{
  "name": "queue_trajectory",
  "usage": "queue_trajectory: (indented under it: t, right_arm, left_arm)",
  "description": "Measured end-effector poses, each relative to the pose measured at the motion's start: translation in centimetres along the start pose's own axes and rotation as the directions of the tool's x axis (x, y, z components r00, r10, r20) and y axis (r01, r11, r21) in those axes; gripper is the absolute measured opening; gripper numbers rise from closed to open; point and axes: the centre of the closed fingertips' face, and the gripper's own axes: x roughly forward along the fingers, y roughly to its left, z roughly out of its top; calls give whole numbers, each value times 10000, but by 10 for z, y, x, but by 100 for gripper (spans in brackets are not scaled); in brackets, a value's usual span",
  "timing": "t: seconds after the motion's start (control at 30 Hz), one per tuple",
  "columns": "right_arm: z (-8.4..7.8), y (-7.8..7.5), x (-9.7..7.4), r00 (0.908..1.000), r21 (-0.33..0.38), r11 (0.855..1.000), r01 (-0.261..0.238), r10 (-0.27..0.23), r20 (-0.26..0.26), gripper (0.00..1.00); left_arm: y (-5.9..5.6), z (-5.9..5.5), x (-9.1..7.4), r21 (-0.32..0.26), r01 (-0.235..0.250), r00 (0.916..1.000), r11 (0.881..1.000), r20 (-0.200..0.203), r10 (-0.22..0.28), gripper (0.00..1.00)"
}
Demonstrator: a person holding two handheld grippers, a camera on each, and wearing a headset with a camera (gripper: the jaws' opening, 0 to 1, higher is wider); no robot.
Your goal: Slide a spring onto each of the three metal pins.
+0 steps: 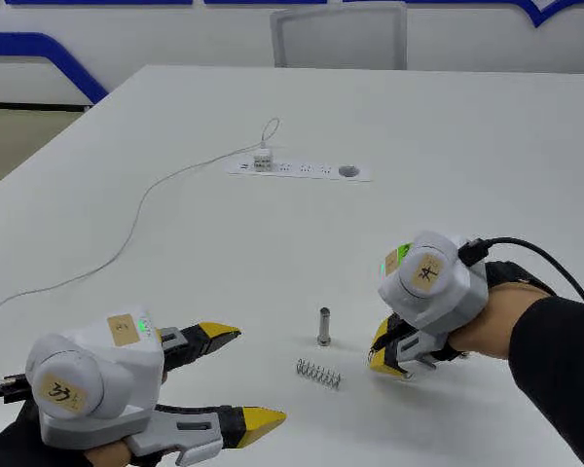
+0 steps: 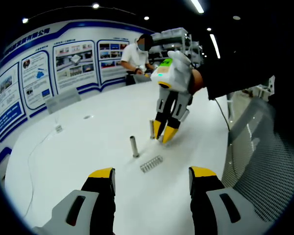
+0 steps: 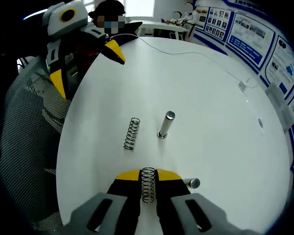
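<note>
We see one spring [image 1: 318,374] lying loose beside an upright pin [image 1: 324,326] on the white table [image 1: 389,126]. Our right gripper [image 1: 385,360] pinches a second spring [image 3: 147,186], and our left gripper [image 1: 256,376] gapes wide and empty, its sticker [image 1: 63,392] seemingly reading "33". Blue-trimmed posters [image 2: 34,78] line the wall, their text unreadable.

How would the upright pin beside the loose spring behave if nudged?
Tall and thin on a narrow base, the pin probably tips easily. Round and smooth-looking, it would likely roll on the flat table afterwards.
</note>
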Motion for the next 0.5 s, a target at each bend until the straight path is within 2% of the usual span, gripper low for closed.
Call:
queue_trajectory:
  t: [0.3, 0.5]
  right_arm:
    - [-2, -1, -17, 9959, 661, 9963, 547, -593, 689, 12]
    - [-3, -5, -27, 9830, 1586, 9835, 873, -1108, 1463, 12]
  left_arm:
    - [-1, 0, 1, 14, 40, 10000, 10000, -26, -40, 62]
    - [0, 0, 1, 14, 40, 10000, 10000, -44, -40, 62]
